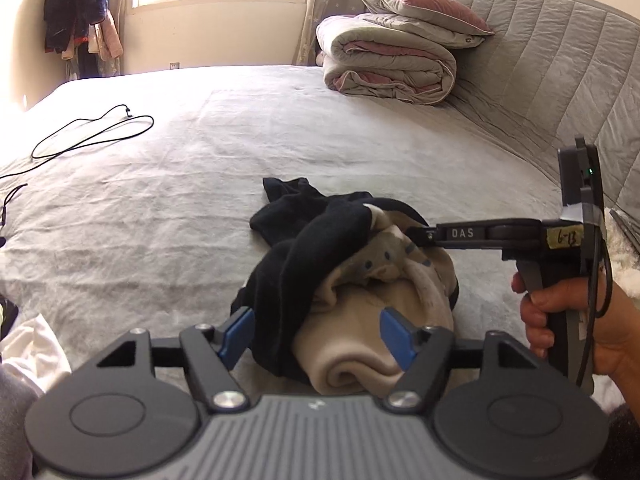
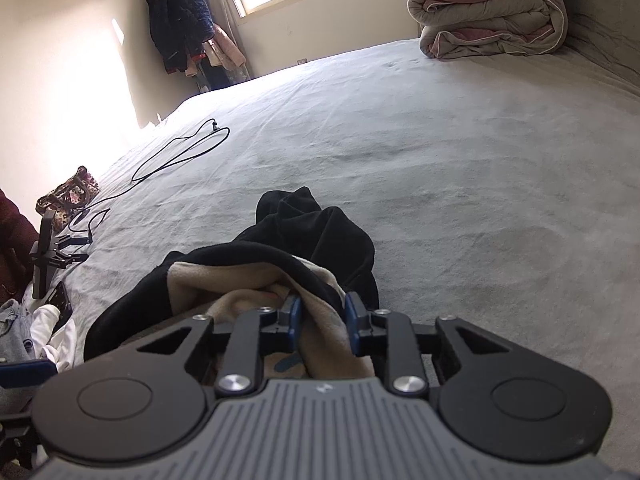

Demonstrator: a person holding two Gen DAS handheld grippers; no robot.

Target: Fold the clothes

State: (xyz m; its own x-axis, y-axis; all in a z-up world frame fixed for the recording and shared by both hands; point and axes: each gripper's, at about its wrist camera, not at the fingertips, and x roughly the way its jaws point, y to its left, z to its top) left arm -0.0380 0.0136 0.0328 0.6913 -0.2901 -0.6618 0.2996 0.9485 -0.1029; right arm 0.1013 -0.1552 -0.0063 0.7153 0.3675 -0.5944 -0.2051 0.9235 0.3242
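A crumpled black and beige fleece garment [image 1: 360,344] [image 2: 280,240] with a small printed figure lies bunched on the grey bed sheet [image 1: 160,200]. My left gripper [image 1: 318,336] is open, its blue pads standing wide on either side of the near beige fold without pressing it. My right gripper [image 2: 323,320] is shut on a beige fold of the garment near its black edge. In the left wrist view the right gripper [image 1: 420,236] reaches in from the right, held by a hand [image 1: 560,320], and pinches the garment's upper right edge.
A folded quilt [image 1: 388,68] and pillow [image 1: 420,4] sit at the far end by the padded headboard [image 1: 560,60]. A black cable [image 1: 92,132] loops on the left. A patterned bag [image 2: 68,196], a black stand [image 2: 48,256] and loose clothes [image 2: 40,332] lie at the left edge.
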